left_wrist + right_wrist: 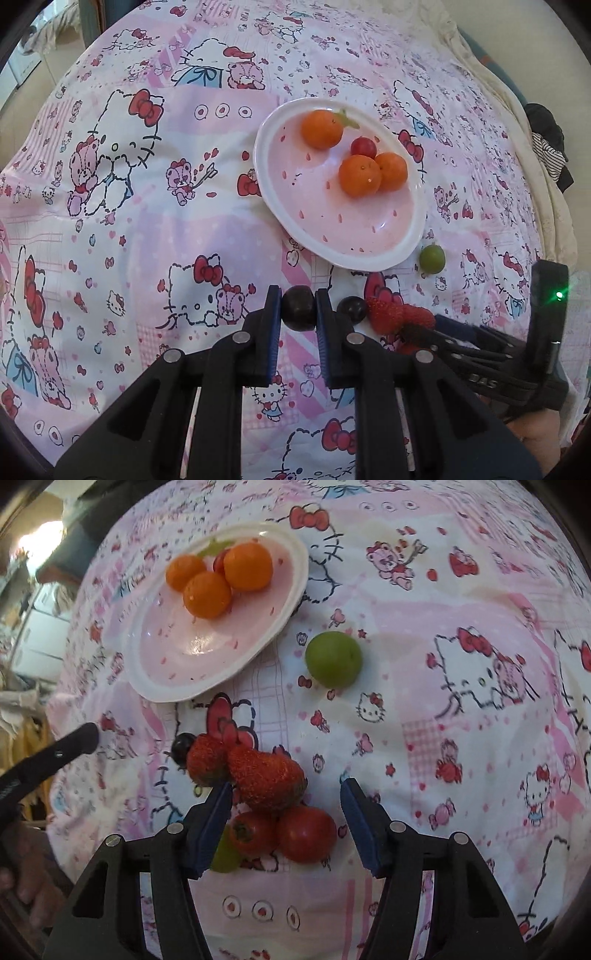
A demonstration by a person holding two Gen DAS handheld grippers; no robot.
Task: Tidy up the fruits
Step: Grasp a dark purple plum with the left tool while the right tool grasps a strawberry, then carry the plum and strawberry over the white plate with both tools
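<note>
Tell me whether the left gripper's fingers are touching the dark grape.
Touching. The left wrist view shows the left gripper with both fingers pressed against the dark grape, no gap either side.

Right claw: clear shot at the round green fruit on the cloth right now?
Probably yes. The round green fruit lies alone on the printed pink cloth, beside the oval pink plate, nothing over it. The right claw is open but straddles strawberries.

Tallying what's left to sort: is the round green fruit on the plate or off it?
Off it. The green fruit lies on the patterned cloth beside the plate, clear of its rim.
</note>
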